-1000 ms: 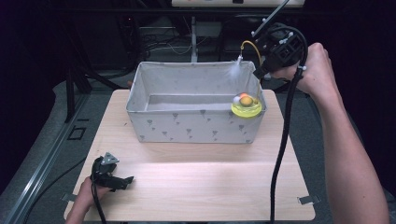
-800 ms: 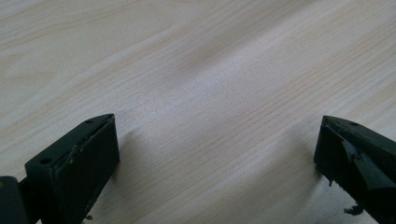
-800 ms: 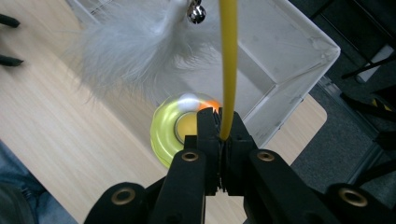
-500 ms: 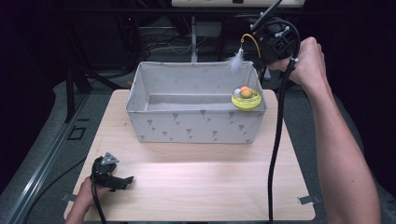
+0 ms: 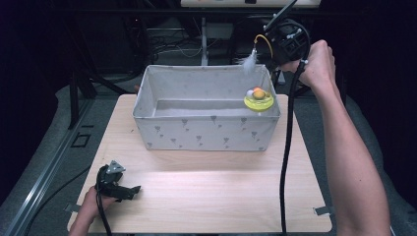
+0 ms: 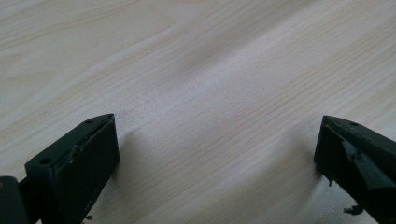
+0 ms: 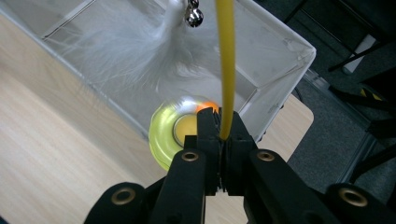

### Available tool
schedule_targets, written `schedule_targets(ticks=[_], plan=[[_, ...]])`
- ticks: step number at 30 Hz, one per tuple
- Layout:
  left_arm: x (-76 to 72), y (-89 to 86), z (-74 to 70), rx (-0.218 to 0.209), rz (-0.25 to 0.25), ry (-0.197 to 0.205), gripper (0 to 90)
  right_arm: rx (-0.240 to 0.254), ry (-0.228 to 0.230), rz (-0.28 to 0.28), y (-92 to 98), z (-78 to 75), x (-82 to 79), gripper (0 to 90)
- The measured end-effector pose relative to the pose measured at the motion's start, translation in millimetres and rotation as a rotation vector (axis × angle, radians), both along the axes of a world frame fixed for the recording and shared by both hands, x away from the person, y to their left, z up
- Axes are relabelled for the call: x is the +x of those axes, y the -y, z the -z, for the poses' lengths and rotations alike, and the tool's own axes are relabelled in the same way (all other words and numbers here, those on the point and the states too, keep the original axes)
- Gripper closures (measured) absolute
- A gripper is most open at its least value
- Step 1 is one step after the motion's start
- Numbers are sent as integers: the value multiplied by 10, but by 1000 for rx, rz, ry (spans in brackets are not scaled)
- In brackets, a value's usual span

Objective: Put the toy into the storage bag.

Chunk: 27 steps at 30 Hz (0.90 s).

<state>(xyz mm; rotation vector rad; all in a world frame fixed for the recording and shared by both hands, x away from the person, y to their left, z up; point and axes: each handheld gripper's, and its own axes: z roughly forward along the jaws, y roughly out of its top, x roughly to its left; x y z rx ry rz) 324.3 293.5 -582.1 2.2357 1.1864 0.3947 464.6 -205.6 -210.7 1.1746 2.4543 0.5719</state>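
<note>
In the high view a grey bin (image 5: pixel 206 129) stood on the table (image 5: pixel 206 196), with a yellow dish (image 5: pixel 259 102) on its right rim. The right gripper (image 5: pixel 275 42) hung above the bin's far right corner, a feather (image 5: pixel 249 62) dangling below it. The left gripper (image 5: pixel 129 190) lay low at the table's near left.

In the left gripper view its jaws stood wide over bare wood.

In the right gripper view the right gripper (image 7: pixel 223 135) was clamped on a yellow rod (image 7: pixel 227 65), whose feather (image 7: pixel 140 42) and bell (image 7: pixel 192 15) hung over the bin (image 7: pixel 280 51), the dish (image 7: pixel 163 135) just beyond the jaws.

In the right gripper view the white feather (image 7: pixel 135 46) above the grey fabric bin (image 7: pixel 280 51) is blurred and cut off at the top edge, as is the yellow wand (image 7: pixel 227 70), while the black jaws hide part of the yellow-green disc toy (image 7: pixel 161 135).
</note>
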Motion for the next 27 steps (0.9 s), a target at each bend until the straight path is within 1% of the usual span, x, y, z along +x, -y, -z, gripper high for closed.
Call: schedule_targets(ticks=[2,5,7,11,12,17,25,27], plan=[[1,-1,0,1,2,1,0,5,-1,8,7,39,40,885],[0,-1,0,0,1,0,0,0,-8,14,14,102,101,885],[0,-1,0,0,1,0,0,7,-12,19,11,147,135,885],[1,-2,0,1,2,0,0,-2,-23,19,-1,230,195,884],[0,-1,0,-1,1,0,0,2,-23,20,-4,256,210,884],[0,-1,1,-1,1,1,0,10,-36,22,-7,355,262,885],[0,-4,0,3,2,2,0,-1,-63,16,-44,530,320,885],[0,-5,-1,4,4,2,0,-11,-69,14,-45,569,333,885]])
